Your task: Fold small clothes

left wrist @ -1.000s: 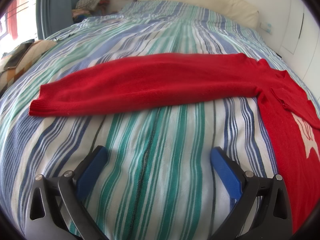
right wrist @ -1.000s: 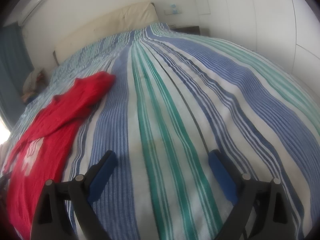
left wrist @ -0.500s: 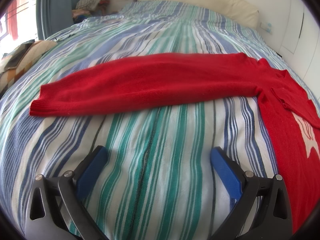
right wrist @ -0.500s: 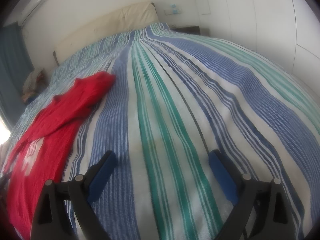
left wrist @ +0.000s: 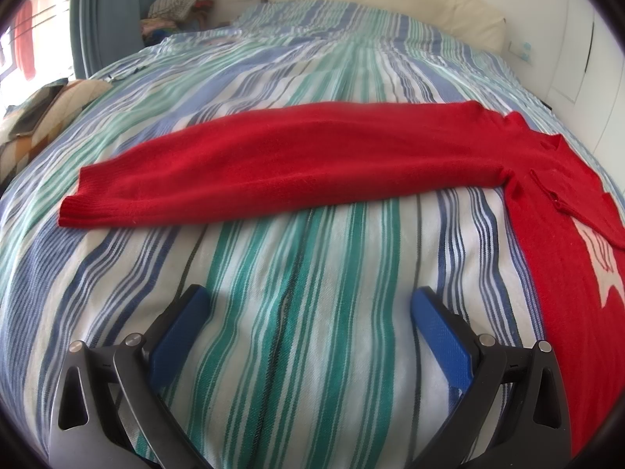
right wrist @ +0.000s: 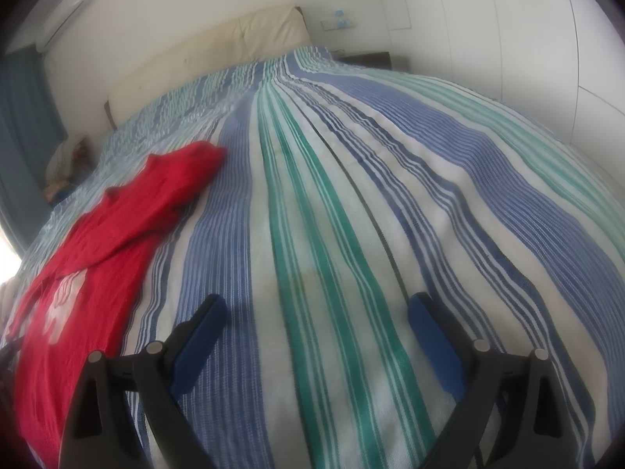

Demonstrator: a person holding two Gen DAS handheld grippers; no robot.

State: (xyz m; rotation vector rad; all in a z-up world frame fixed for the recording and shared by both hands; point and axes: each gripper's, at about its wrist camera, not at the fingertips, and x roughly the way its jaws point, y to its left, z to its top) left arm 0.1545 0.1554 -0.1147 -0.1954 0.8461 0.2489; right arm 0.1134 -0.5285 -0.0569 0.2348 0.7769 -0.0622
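Red sweater (left wrist: pixel 297 156): it lies flat on the bed, with one long sleeve stretched out to the left across the stripes; the body with a white motif is at the right edge of the left wrist view
Red sweater, other view (right wrist: pixel 97 234): at the left side of the right wrist view, its far end reaches toward the headboard
Left claw (left wrist: pixel 310 305): wide open, holds nothing; its blue pads (left wrist: pixel 177 332) hover above bare bedspread, near the sleeve but apart from it
Right claw (right wrist: pixel 316 310): wide open as well, holds nothing; it is over bare bedspread, to the right of the sweater and not touching it
Bed (left wrist: pixel 312 351): covered with a bedspread in blue, green and white stripes
Headboard (right wrist: pixel 211 54): cream colour, at the far end of the bed
Curtain (left wrist: pixel 109 11): blue, at the upper left
Pile of clothes (left wrist: pixel 179 4): beside the curtain, too small to tell more
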